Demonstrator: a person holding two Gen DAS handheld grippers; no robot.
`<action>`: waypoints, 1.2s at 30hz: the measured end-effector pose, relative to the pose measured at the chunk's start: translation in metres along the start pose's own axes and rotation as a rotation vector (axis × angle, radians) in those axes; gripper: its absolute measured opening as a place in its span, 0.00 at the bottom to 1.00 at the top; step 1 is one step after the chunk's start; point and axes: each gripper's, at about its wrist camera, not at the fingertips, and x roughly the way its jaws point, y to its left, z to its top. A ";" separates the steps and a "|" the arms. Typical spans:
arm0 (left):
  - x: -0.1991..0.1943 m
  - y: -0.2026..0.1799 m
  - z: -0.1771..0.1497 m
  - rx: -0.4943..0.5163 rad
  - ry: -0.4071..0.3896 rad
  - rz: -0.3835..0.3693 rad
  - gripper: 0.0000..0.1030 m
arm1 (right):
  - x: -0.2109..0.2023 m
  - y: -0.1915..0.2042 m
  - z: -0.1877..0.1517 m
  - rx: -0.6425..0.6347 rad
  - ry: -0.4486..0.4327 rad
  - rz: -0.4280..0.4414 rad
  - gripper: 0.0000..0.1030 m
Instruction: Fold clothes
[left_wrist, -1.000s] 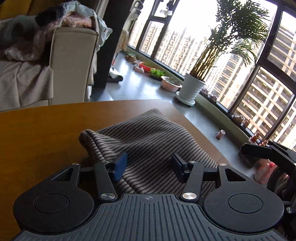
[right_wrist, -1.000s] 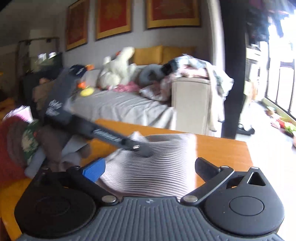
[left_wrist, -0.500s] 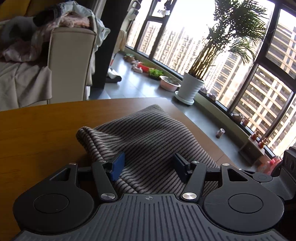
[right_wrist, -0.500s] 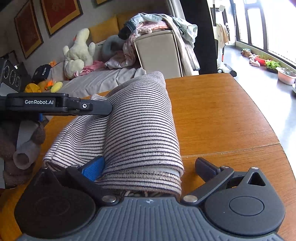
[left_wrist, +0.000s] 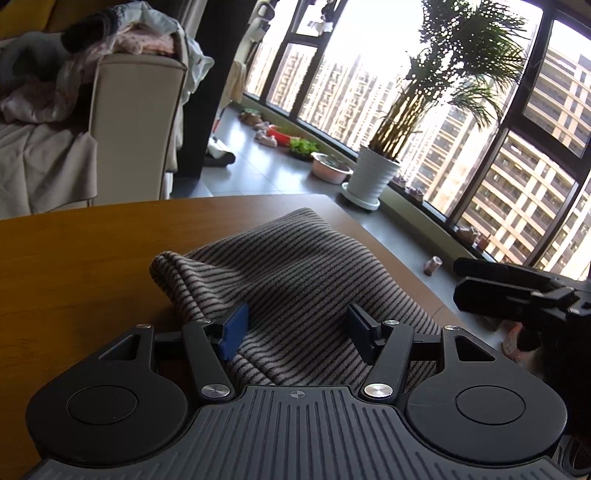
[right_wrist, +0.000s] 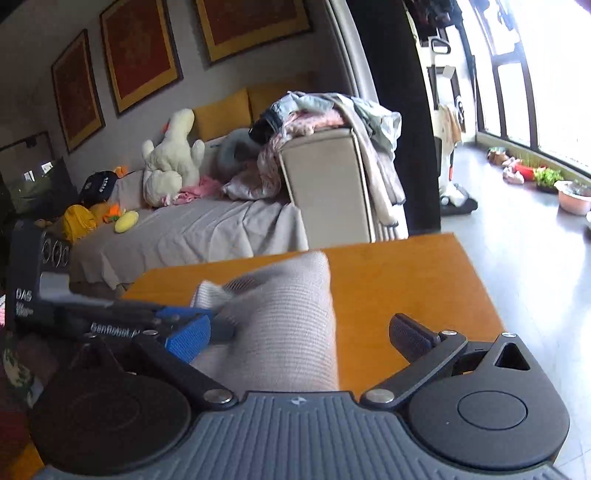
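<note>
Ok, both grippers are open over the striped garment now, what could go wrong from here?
The striped garment lies near the table's window-side edge; a push that way might slide it off. The left gripper and right gripper sit close together, so they could collide. The folded edge looks loose and bulging; it may spring open unless pressed flat.

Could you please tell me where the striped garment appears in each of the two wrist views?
Left wrist view: the striped garment lies centre frame on the wooden table, running between the open fingers.
Right wrist view: the garment, blurred, sits lower centre.
Shared landmark: the beige sofa arm piled with clothes.
</note>
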 end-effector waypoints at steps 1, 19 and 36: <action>0.000 0.001 0.000 -0.001 -0.001 -0.002 0.62 | 0.007 0.001 0.008 -0.039 -0.009 -0.043 1.00; 0.003 0.005 -0.003 0.009 -0.013 -0.020 0.69 | 0.072 0.003 0.006 -0.045 0.169 -0.095 1.00; -0.024 -0.007 0.002 -0.043 -0.040 0.033 0.73 | 0.034 0.022 -0.045 -0.102 0.095 -0.208 1.00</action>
